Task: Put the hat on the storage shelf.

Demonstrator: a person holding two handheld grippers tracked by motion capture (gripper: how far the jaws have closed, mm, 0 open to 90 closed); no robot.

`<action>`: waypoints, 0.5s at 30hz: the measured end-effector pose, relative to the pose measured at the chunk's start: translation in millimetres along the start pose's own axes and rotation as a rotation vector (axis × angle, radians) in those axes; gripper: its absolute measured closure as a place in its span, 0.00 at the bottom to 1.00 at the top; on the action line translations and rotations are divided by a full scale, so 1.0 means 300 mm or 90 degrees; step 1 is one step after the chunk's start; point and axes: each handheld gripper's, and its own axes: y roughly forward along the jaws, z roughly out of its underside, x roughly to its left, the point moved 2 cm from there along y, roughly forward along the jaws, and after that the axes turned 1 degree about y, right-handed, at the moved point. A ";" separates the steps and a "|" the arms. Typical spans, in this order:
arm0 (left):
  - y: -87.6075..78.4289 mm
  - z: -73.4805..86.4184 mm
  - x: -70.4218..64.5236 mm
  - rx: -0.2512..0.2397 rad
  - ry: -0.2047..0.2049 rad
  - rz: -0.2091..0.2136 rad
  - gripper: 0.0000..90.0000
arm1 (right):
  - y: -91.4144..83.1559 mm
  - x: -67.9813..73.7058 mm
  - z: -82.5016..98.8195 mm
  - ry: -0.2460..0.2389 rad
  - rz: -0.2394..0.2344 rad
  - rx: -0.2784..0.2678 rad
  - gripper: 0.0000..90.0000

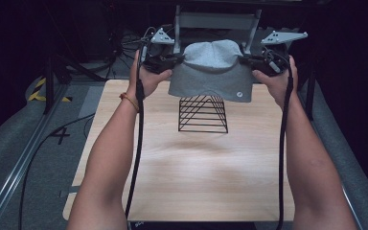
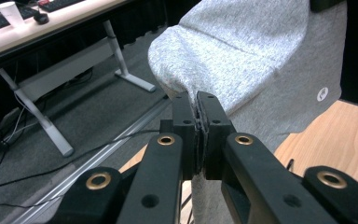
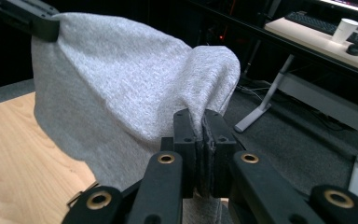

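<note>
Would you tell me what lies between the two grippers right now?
In the high view, the grey garment hangs stretched between the left gripper and right gripper.

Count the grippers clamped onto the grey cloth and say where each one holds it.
2. The left gripper pinches the grey cloth at its left edge, the right gripper at its right edge, holding it above the black wire rack.
</note>
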 end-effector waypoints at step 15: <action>0.008 -0.014 0.030 -0.022 -0.009 -0.016 0.97 | 0.011 -0.026 -0.025 0.001 0.017 -0.003 0.95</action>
